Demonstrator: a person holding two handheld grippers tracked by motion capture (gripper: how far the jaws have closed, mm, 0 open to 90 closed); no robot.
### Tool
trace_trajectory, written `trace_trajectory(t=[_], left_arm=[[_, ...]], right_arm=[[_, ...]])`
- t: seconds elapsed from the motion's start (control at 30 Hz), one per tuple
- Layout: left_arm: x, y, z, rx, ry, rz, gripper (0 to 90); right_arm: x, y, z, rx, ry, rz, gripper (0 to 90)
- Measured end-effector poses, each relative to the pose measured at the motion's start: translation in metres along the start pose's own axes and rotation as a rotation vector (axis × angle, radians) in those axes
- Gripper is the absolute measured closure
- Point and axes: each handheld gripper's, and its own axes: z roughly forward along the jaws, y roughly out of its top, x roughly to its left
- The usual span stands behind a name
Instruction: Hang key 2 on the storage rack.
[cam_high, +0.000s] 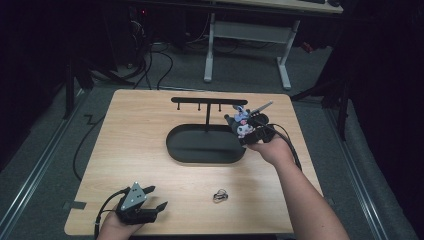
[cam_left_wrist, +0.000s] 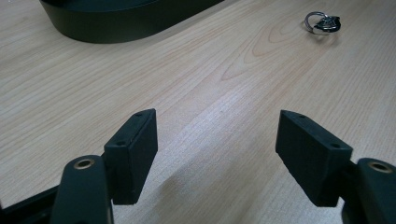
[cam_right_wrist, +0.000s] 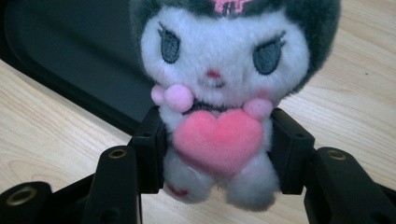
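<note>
Tabletop (cam_high: 150, 130) first: I see a pale wooden board standing on grey carpet, with a white-legged desk frame (cam_high: 247, 47) at twelve o'clock beyond it. Near the board's centre sits the black oval tray (cam_high: 190, 150), and a thin post rises from its far side to a horizontal black hook bar (cam_high: 207, 101) with short pegs hanging under it.

At roughly two o'clock from the tray's centre, my right gripper (cam_high: 245, 129) hovers over the tray's rim, held by a bare forearm that comes in from five o'clock. Its jaws are pinching a small plush doll (cam_right_wrist: 224, 93) by the body, one pad on each flank. In the right gripper view the doll faces the camera: white face, dark grey hood, pink heart clutched at its chest, with the tray's dark surface behind it at ten o'clock and wood grain at three. From the high view I also make out something bluish and a thin metal piece sticking up past the doll, but I cannot tell what they are.

My left gripper (cam_high: 150, 200) rests at seven o'clock near the board's front edge, jaws spread wide with nothing between them; bare wood shows in the gap.

Smallest, a metal key ring (cam_high: 220, 195) with a dark attachment lies alone on the wood at five o'clock from the tray, well apart from both grippers.
</note>
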Motion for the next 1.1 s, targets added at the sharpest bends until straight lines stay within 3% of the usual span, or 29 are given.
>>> trace_trajectory(t=[0.33, 0.6, 0.77, 0.83, 1.03, 1.1], left_arm=[[0.0, 0.0, 0.001, -0.004, 0.003, -0.001, 30.2], [0.0, 0.0, 0.001, 0.002, 0.001, -0.004, 30.1], [0.0, 0.001, 0.001, 0.001, 0.001, -0.004, 30.2], [-0.001, 0.002, 0.001, 0.003, 0.0, -0.004, 30.3], [-0.004, 0.004, 0.002, 0.02, 0.001, 0.0, 32.0], [-0.006, 0.005, 0.002, 0.024, 0.0, -0.003, 32.8]], right_arm=[[-0.001, -0.002, 0.018, 0.005, -0.005, 0.021, 45.0], [-0.001, -0.01, 0.015, -0.017, -0.017, 0.033, 35.8], [0.008, -0.022, -0.001, -0.058, -0.05, -0.032, 38.5], [0.012, -0.033, -0.009, -0.098, -0.018, -0.031, 39.8], [0.027, -0.078, -0.016, -0.202, -0.026, -0.096, 48.5], [0.029, -0.097, -0.013, -0.243, -0.007, -0.082, 50.7]])
